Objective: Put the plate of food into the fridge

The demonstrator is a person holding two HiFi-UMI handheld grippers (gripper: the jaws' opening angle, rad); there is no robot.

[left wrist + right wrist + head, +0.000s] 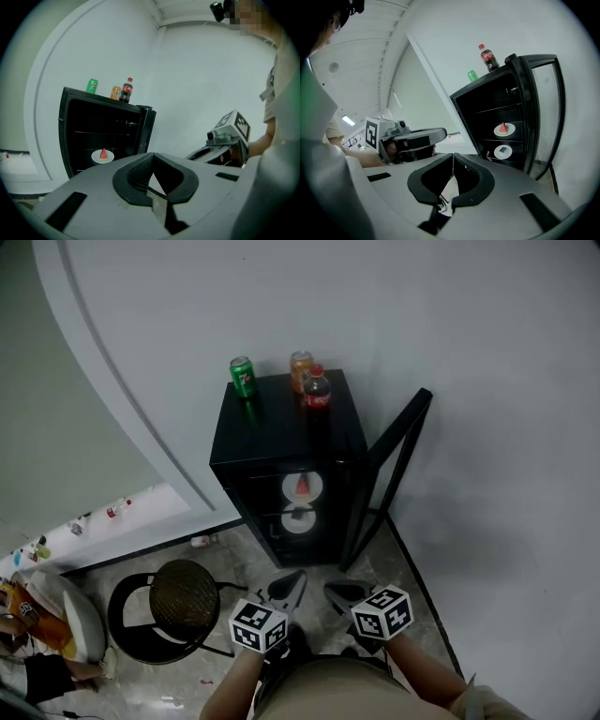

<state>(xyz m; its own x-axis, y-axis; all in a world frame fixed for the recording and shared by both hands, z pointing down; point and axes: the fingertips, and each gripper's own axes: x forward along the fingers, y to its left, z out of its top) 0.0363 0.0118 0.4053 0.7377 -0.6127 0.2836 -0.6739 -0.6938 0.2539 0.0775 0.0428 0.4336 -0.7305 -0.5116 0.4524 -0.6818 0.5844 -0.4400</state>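
Your plate of food (303, 487) already sits inside the fridge (281, 442) at mid-frame, your left tongs (152, 157) and right tongs (453, 157) are pressed together holding nothing, so only the open door (389, 474) seems left.

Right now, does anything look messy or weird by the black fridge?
Nothing is spilled. The black mini fridge has its glass door wide open, showing a white plate with a red wedge above another white plate. A small bottle seems to lie on the floor beside it.
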